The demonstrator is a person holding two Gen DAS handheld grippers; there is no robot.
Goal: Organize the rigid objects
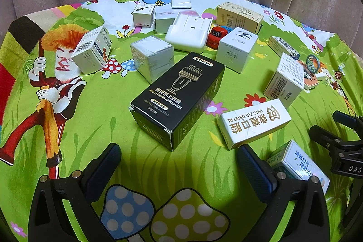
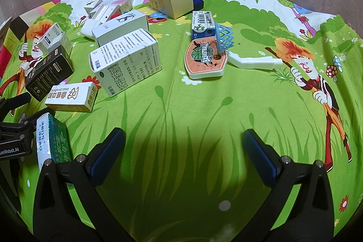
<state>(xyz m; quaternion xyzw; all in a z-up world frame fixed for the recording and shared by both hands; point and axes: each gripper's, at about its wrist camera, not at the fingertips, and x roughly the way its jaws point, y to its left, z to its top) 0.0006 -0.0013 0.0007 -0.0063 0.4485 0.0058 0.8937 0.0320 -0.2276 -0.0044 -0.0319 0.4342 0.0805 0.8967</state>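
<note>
- Your left gripper (image 1: 179, 171) is released: the jaws stand wide apart with only tablecloth (image 1: 145, 151) between them. Nothing is held.
- Your right gripper (image 2: 183, 149) is likewise spread and empty, hovering over a bare patch of cloth.
- Just ahead of the left jaws lies the black box (image 1: 179, 96), flat on its long side and angled away from you. It sits inside the line of the fingers, so it is likely the first pick.
- Beside the left gripper's right finger lies the dental box (image 1: 254, 123), flat, with the green box (image 1: 299, 162) just behind that finger. Both are near enough to be nudged if you close carelessly.
- Farther out, white cartons are scattered without order: a cube box (image 1: 152, 56), a barcode box (image 1: 91, 50) and a charger (image 1: 188, 33), with the red toy (image 1: 215, 35) touching the charger's side.
- From the right wrist, the hoop toy (image 2: 207, 58) lies flat, its blue net (image 2: 225, 36) sticking up against a small carton (image 2: 203, 23). Judge the net fragile; grip the board instead.
- The tan box (image 2: 170, 0) sits at the far edge.
- Sorting appears not yet begun; objects lie loose, well apart from any group.
</note>
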